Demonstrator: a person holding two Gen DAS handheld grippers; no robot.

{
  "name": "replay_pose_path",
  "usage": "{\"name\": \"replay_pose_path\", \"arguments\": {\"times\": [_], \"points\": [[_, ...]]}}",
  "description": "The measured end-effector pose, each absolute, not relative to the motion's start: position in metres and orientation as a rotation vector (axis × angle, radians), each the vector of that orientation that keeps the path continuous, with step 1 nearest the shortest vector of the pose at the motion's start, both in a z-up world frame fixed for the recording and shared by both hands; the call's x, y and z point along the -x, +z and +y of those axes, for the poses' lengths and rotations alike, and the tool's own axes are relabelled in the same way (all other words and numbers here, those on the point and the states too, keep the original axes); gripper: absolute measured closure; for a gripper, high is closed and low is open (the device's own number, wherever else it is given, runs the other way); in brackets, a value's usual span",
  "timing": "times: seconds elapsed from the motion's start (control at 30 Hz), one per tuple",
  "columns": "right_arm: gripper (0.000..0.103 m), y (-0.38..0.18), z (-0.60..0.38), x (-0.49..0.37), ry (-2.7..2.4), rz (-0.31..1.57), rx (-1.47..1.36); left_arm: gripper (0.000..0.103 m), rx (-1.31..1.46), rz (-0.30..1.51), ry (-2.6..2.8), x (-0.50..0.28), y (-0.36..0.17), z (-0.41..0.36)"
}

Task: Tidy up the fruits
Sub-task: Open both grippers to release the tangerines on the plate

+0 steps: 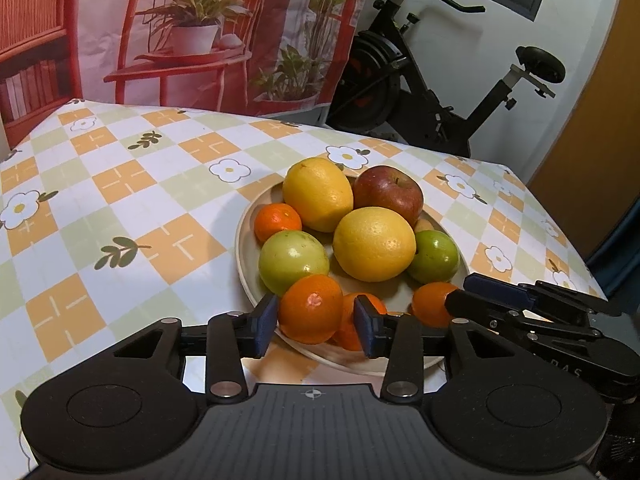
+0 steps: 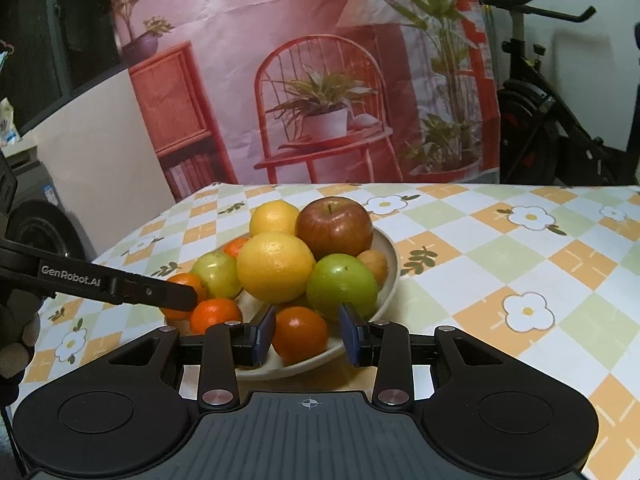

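Note:
A beige plate (image 1: 246,248) (image 2: 390,258) on the checked tablecloth holds a pile of fruit: two yellow citrus (image 1: 374,244) (image 2: 275,266), a red apple (image 1: 388,192) (image 2: 334,226), two green apples (image 1: 292,260) (image 2: 342,286) and several small oranges. My left gripper (image 1: 316,324) is open with its pads either side of a small orange (image 1: 310,308) at the plate's near edge. My right gripper (image 2: 307,336) is open around another small orange (image 2: 300,334); it also shows in the left wrist view (image 1: 472,292). Contact with the pads is unclear.
The table (image 1: 120,200) carries a flowered orange, green and white checked cloth. A printed backdrop (image 2: 320,80) hangs behind it. An exercise bike (image 1: 440,92) stands beyond the table's far right corner. The table's right edge drops off near the plate in the left wrist view.

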State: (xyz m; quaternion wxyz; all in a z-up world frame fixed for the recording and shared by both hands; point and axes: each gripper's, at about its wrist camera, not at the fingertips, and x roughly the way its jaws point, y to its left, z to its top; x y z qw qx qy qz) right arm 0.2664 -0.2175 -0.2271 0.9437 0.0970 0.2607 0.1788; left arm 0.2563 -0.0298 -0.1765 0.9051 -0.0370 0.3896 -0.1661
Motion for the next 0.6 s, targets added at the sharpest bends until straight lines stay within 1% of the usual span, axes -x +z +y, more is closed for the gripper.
{"name": "replay_pose_path", "arguments": {"times": [0.4,0.6], "points": [[0.068,-0.232,-0.235,-0.247,0.351,0.531,-0.296,0.059,0.127,0.787,-0.338,-0.240,-0.170,-0.022],[0.068,-0.232,-0.235,-0.233,0.359,0.525,-0.298,0.059,0.135,0.774,-0.322,-0.227,-0.167,-0.017]]}}
